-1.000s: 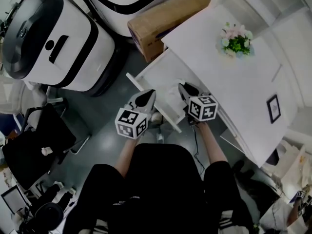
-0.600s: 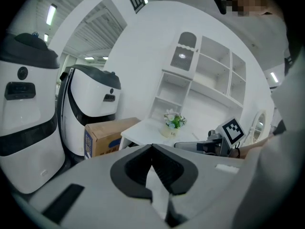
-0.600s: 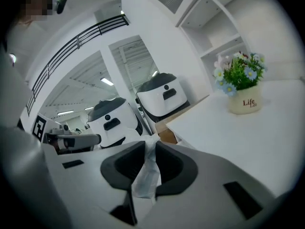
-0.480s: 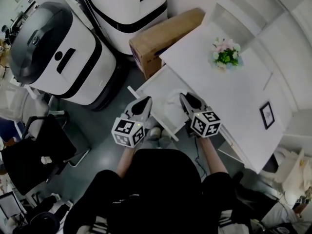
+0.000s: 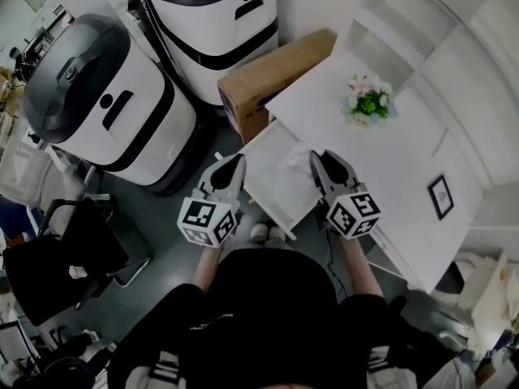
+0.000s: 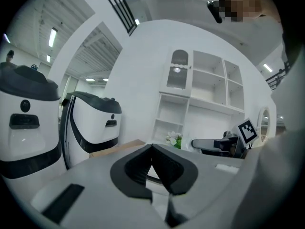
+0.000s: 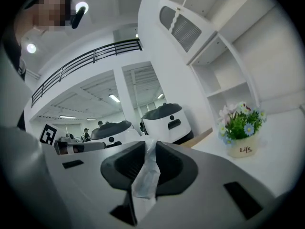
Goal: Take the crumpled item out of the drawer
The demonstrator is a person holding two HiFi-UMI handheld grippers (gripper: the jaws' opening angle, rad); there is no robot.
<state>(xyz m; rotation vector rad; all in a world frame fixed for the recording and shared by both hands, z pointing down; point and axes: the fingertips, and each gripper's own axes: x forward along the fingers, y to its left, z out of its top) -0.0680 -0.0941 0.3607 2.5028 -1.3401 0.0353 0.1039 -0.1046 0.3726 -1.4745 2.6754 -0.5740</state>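
From the white bench's (image 5: pixel 389 148) left side the drawer (image 5: pixel 268 181) juts open. Over it the right hand-held gripper (image 7: pixel 149 143) pinches the crumpled item (image 7: pixel 144 178), probably tissue. The left hand-held gripper (image 6: pixel 152 148) is closed and empty. Lift-out is in hand; next, carry it clear.

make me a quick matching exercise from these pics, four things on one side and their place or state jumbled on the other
Things
1. left hand-held gripper
2. right hand-held gripper
3. flower pot
4. cardboard box

Place or state
a. between the desk and a white machine
b. shut on the crumpled item
c. standing on the desk top
d. shut, nothing between its jaws

Pairs: 1-d, 2-b, 3-c, 4-a
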